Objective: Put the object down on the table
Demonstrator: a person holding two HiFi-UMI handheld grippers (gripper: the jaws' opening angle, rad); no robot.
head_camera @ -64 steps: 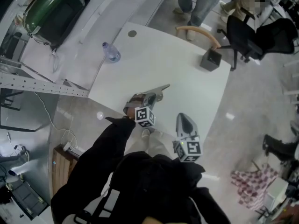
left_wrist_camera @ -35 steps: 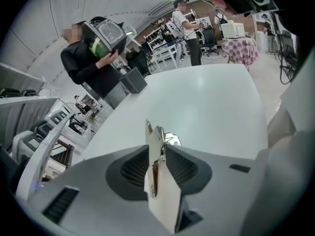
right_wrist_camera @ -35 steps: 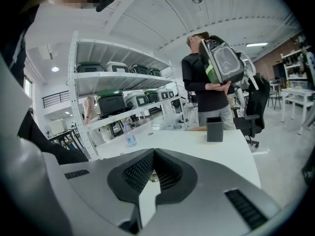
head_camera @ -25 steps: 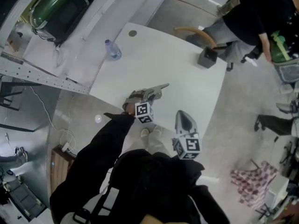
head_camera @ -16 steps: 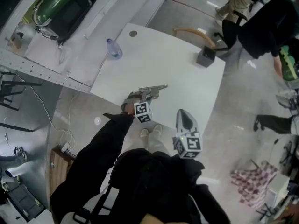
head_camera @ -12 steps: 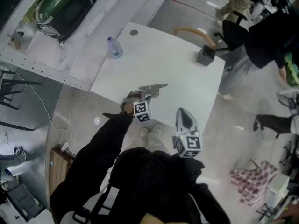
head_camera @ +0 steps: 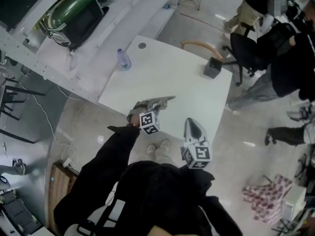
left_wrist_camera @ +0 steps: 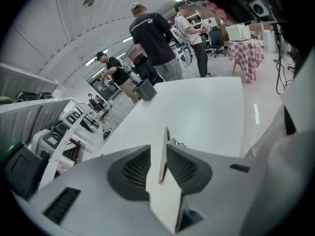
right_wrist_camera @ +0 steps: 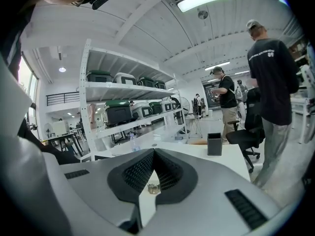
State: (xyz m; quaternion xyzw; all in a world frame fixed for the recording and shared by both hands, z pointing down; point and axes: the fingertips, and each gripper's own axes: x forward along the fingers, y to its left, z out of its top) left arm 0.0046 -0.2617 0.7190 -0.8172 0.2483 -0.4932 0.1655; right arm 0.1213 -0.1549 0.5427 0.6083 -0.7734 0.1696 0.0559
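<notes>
A thin flat metal piece point(head_camera: 168, 99) sticks out from my left gripper point(head_camera: 158, 102), which is shut on it just above the front part of the white table point(head_camera: 172, 73). In the left gripper view the piece point(left_wrist_camera: 162, 154) stands edge-on between the closed jaws of the left gripper point(left_wrist_camera: 165, 142). My right gripper point(head_camera: 194, 123) hangs shut at the table's front edge, to the right of the left one. In the right gripper view the right gripper point(right_wrist_camera: 153, 154) has its jaws together. A tiny metallic bit point(right_wrist_camera: 153, 188) shows in the gap below them; I cannot tell whether it is held.
A water bottle point(head_camera: 122, 59) stands at the table's far left corner and a black box point(head_camera: 212, 68) at its far right edge. A wooden chair back point(head_camera: 199, 45) and a black office chair point(head_camera: 246, 48) stand beyond. People stand at the back right. Shelving with green bins point(head_camera: 74, 11) runs along the left.
Both grippers have stayed almost where they were, the left one still holding the metal piece over the table. The people behind the table have walked about.
</notes>
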